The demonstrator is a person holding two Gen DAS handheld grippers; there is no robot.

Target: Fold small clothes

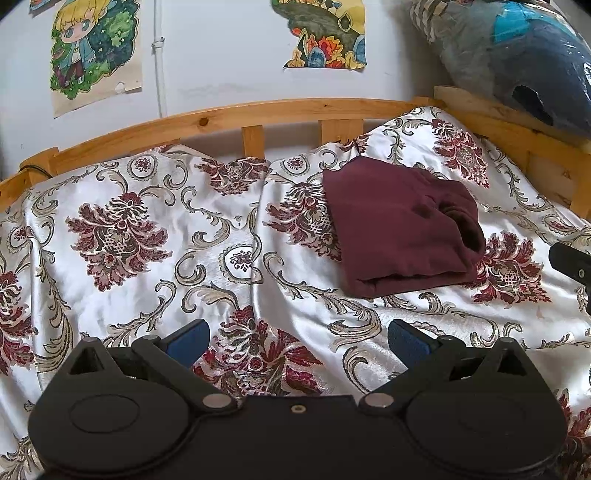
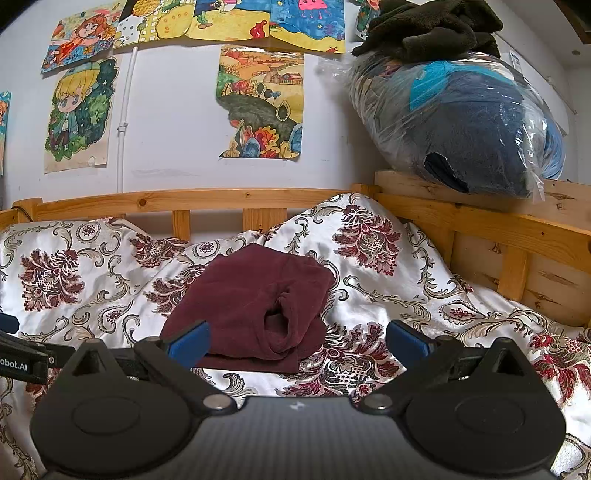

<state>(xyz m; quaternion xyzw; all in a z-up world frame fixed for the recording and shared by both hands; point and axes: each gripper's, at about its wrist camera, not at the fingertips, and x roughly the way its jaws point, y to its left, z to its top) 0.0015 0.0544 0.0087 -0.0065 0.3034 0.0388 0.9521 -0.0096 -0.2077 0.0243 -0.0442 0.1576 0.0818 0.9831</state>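
Observation:
A maroon garment (image 1: 399,229) lies folded in a compact bundle on the floral bedspread (image 1: 147,229), right of centre in the left wrist view. In the right wrist view the same garment (image 2: 255,306) lies just ahead of the fingers. My left gripper (image 1: 299,339) is open and empty, hovering over bare bedspread to the left of and nearer than the garment. My right gripper (image 2: 299,341) is open and empty, its left blue pad (image 2: 188,343) in front of the garment's near edge. The right gripper's tip (image 1: 570,260) shows at the right edge of the left wrist view.
A wooden bed rail (image 2: 221,201) runs along the far side and the right side (image 2: 517,229). A plastic bag of dark blue fabric (image 2: 461,125) sits on the right rail, dark clothes (image 2: 432,29) on top. Drawings (image 2: 262,103) hang on the wall. The left gripper's body (image 2: 22,358) shows at left.

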